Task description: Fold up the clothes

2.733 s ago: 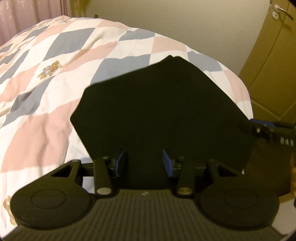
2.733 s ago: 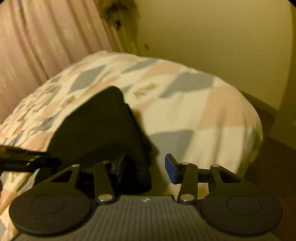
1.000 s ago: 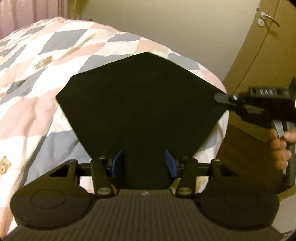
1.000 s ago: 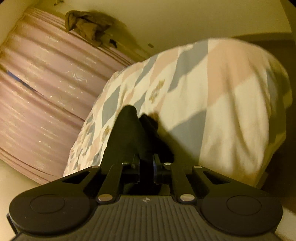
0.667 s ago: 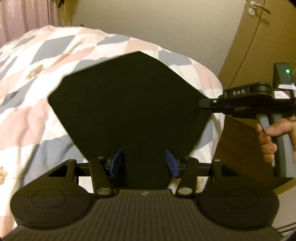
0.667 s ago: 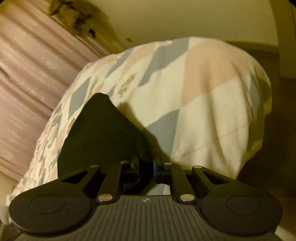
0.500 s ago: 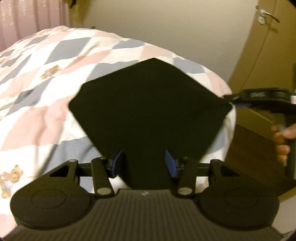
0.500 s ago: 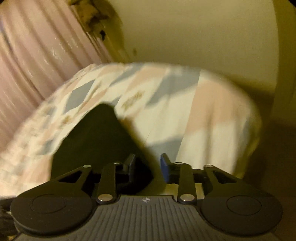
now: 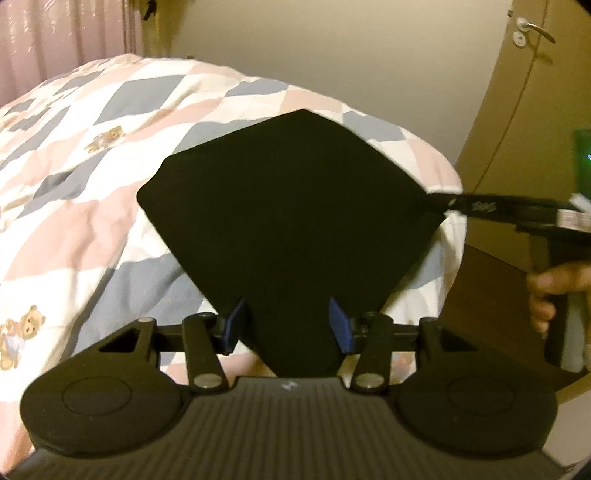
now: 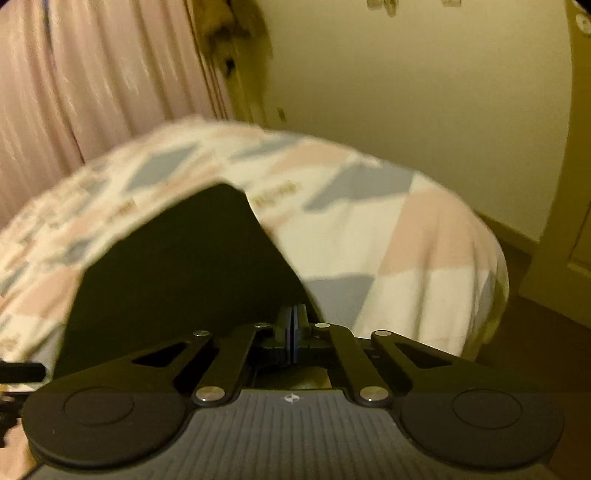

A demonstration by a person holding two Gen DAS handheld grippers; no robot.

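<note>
A black garment [image 9: 295,206] is stretched flat in a kite shape over the patchwork quilt [image 9: 92,184]. Its near end narrows between the blue pads of my left gripper [image 9: 287,325], which is shut on that bunched end. At the garment's right corner my right gripper [image 9: 430,202] pinches the cloth, with a person's hand [image 9: 554,291] on its handle. In the right wrist view the right gripper [image 10: 293,332] has its pads pressed together at the edge of the black garment [image 10: 177,266]. The cloth between the pads is hidden.
The quilt [image 10: 406,240] curves down over the bed's edge toward a dark floor [image 10: 535,332]. A pink curtain [image 10: 92,81] hangs behind the bed. A wooden door [image 9: 535,110] with a metal handle [image 9: 532,27] stands to the right.
The right gripper rolled toward level, opened briefly half a second ago and has shut again at the garment's corner. The left gripper keeps its hold and has barely moved.
</note>
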